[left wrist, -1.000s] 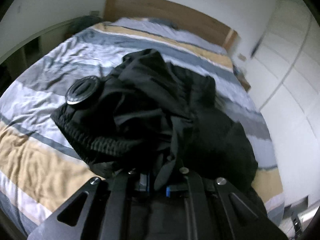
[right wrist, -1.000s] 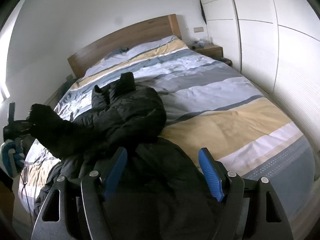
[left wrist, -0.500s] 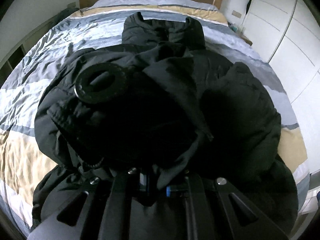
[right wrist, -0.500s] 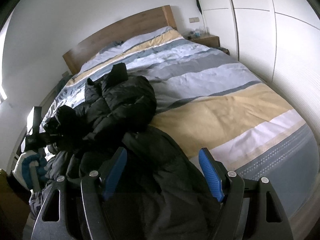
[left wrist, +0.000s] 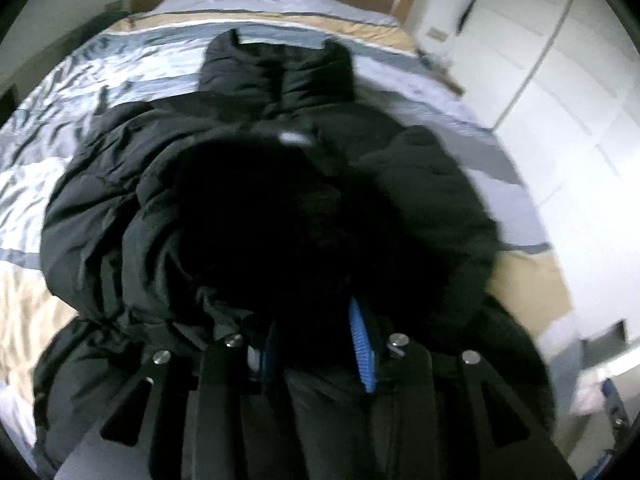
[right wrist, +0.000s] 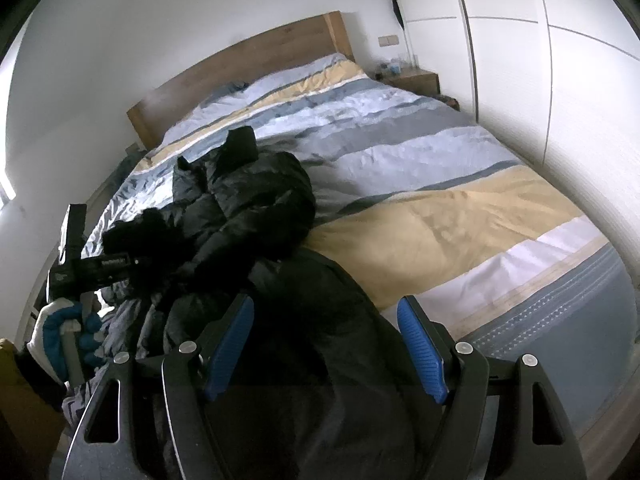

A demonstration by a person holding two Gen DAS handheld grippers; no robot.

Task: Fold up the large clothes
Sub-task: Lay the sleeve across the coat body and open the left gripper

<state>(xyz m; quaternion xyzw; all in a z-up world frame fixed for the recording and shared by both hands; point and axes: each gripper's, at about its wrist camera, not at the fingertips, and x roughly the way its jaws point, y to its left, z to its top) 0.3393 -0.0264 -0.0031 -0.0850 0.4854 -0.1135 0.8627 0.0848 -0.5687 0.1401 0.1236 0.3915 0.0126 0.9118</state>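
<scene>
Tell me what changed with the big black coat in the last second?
The left hand-held gripper swung the sleeve it pinched in over the black jacket, and its blue pads now stand apart, apparently letting go. The right hand-held gripper stayed open above the hem. The striped bed looks unchanged.

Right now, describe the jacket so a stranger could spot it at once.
Find the bed with the striped blue, grey and yellow duvet. On its near left part lies the black puffer jacket, bunched up with its collar toward the wooden headboard; it is the only dark, quilted thing there.
</scene>
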